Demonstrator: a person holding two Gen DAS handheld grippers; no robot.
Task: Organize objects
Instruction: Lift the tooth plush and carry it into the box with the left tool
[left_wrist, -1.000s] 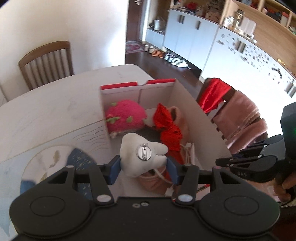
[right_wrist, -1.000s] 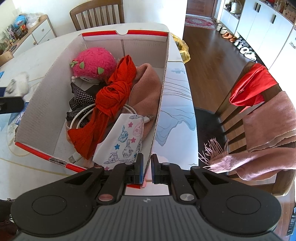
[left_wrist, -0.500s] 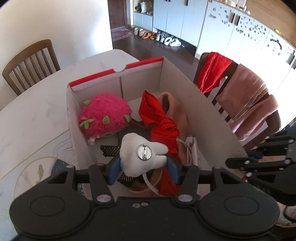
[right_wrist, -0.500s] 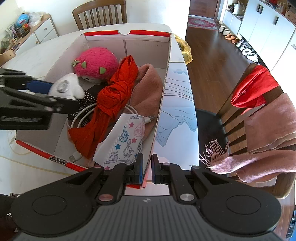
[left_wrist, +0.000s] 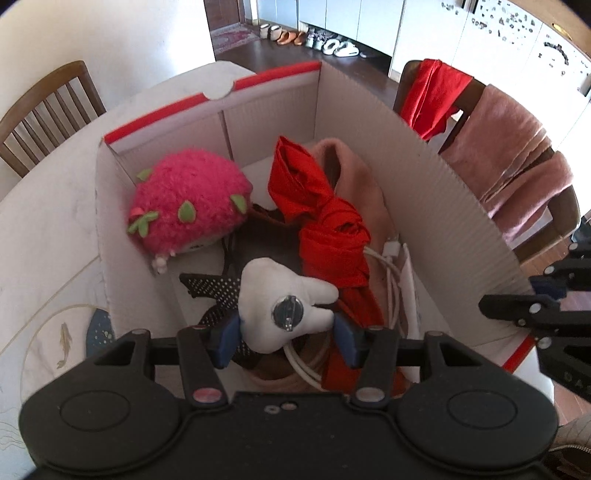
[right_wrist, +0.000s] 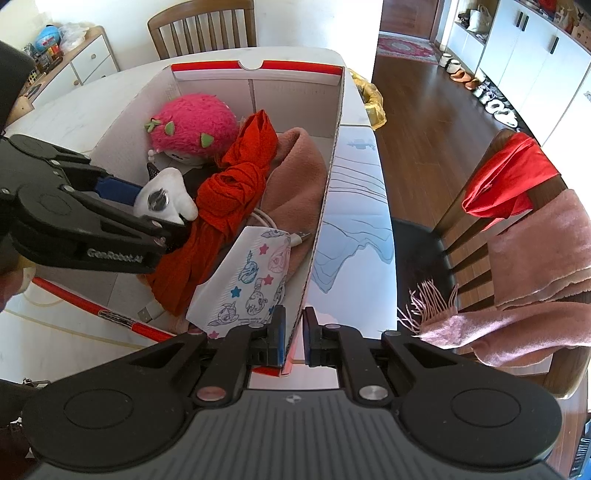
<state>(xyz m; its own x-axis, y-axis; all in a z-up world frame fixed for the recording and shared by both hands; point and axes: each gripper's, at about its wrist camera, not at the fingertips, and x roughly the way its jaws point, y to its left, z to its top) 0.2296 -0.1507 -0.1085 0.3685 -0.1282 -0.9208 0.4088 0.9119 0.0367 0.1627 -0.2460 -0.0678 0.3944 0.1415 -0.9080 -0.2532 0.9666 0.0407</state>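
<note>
We hold a white tooth-shaped plush (left_wrist: 286, 306) with a round metal pin on its face between the blue pads of our left gripper (left_wrist: 286, 334), the jaws about half spread and pressing on its two sides. The plush hangs inside the white cardboard box (left_wrist: 424, 206), above a black dotted cloth (left_wrist: 210, 286) and a coiled white cable (left_wrist: 391, 273). In the right wrist view the same plush (right_wrist: 166, 199) sits at nine o'clock, with the left gripper's black arms reaching in from the frame's left edge.

At eleven o'clock from the plush, in the left view, a pink strawberry plush (left_wrist: 188, 206) leans against the box's far left corner. At one o'clock lies a knotted red scarf (left_wrist: 325, 225), and beyond it a folded pink fleece (left_wrist: 354, 177) rests along the right wall. A pack with cartoon prints and stars (right_wrist: 251, 280) stands tilted at the box's near right corner.

Our right gripper (right_wrist: 293, 332) is pinched nearly shut on the near end of the box's right wall, one pad on each face of the cardboard.

The box stands on a pale table (right_wrist: 354, 236). At three o'clock a wooden chair (right_wrist: 476, 218) carries a red cloth (right_wrist: 509, 177) and a pink fringed scarf (right_wrist: 524, 295).
</note>
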